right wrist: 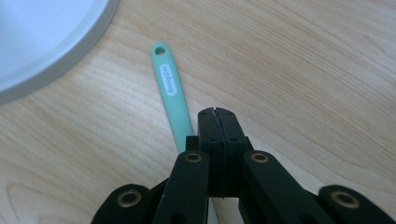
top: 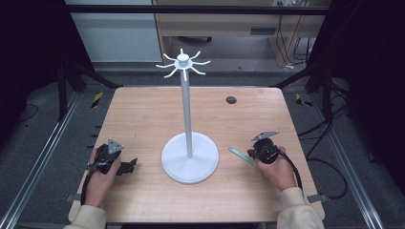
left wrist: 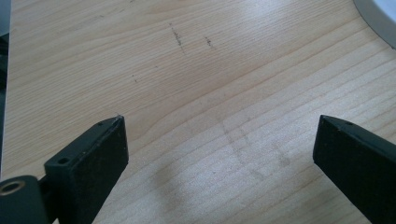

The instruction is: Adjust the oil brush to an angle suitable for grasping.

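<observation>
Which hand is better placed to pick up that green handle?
The right, probably. The right gripper sits directly over the green handle, jaws closed; the left gripper is across the white stand's base, jaws open over bare table.

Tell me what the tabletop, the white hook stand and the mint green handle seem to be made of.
Light wooden tabletop: wood or wood-look laminate, matte, with visible grain. White hook stand with round base: probably painted metal or plastic, smooth and slightly glossy. Slim mint green handle with hanging hole: likely silicone or plastic, matte and uniformly coloured.

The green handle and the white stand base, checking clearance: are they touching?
Apart. The right gripper view shows bare wood between the handle tip and the base rim.
</observation>
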Motion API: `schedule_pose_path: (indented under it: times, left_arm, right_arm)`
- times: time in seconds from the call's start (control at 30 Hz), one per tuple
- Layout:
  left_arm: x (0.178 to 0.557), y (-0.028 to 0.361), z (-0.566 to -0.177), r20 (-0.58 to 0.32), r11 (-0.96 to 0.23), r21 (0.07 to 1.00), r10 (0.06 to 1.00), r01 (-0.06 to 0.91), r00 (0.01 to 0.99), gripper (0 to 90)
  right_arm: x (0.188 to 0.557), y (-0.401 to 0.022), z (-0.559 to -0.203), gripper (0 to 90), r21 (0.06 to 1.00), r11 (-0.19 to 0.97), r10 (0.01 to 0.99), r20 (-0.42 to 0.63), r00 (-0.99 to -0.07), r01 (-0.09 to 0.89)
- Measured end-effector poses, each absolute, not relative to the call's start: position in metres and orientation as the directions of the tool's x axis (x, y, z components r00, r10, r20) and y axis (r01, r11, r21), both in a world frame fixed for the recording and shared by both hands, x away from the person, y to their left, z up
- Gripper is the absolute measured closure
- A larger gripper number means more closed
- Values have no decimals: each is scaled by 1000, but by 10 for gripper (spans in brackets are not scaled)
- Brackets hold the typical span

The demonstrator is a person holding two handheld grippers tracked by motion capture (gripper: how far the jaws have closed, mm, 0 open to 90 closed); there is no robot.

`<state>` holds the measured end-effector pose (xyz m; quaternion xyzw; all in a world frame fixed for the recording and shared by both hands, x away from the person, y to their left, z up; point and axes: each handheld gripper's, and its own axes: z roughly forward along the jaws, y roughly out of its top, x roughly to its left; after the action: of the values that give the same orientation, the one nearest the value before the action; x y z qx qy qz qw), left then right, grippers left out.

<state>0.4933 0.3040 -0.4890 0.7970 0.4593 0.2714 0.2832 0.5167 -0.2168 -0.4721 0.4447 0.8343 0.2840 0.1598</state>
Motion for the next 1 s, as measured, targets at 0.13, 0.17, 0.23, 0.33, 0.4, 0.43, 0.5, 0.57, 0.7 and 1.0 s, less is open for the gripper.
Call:
schedule_pose_path:
  times: [0.13, 0.17, 0.23, 0.33, 0.4, 0.43, 0.5, 0.57, 0.7, 1.0]
  left_arm:
    - [493, 304, -489, 176, -417, 700, 887, 579, 426, 29]
    - [493, 304, -489, 176, -417, 700, 887, 579, 426, 28]
    - [493, 305, -489, 177, -416, 702, 888, 578, 425, 29]
    - [493, 305, -488, 174, -413, 703, 889, 579, 423, 29]
    - [493, 306, -489, 172, -411, 703, 890, 580, 422, 28]
    - [493, 306, -489, 172, -411, 703, 890, 580, 422, 28]
    - [493, 306, -489, 173, -411, 703, 891, 581, 420, 28]
    - [493, 306, -488, 173, -411, 704, 891, 579, 420, 29]
    - [493, 306, -489, 174, -411, 702, 891, 581, 419, 29]
    - [493, 307, -489, 174, -411, 702, 891, 582, 419, 29]
  right_arm:
    - [512, -218, -456, 900, 601, 463, 823, -20, -567, 651]
    - [511, -217, -453, 900, 594, 473, 818, -22, -574, 651]
    - [510, -216, -446, 899, 576, 502, 804, -36, -593, 645]
    - [507, -214, -440, 897, 544, 541, 788, -62, -612, 642]
    - [505, -213, -436, 896, 524, 561, 778, -71, -624, 641]
    - [504, -212, -435, 894, 517, 568, 775, -72, -628, 641]
    - [503, -212, -434, 891, 501, 589, 761, -78, -644, 635]
    - [502, -212, -433, 887, 486, 600, 755, -84, -650, 635]
    - [502, -212, -430, 864, 490, 589, 752, -41, -658, 643]
    - [504, -211, -430, 821, 446, 623, 739, -66, -671, 643]
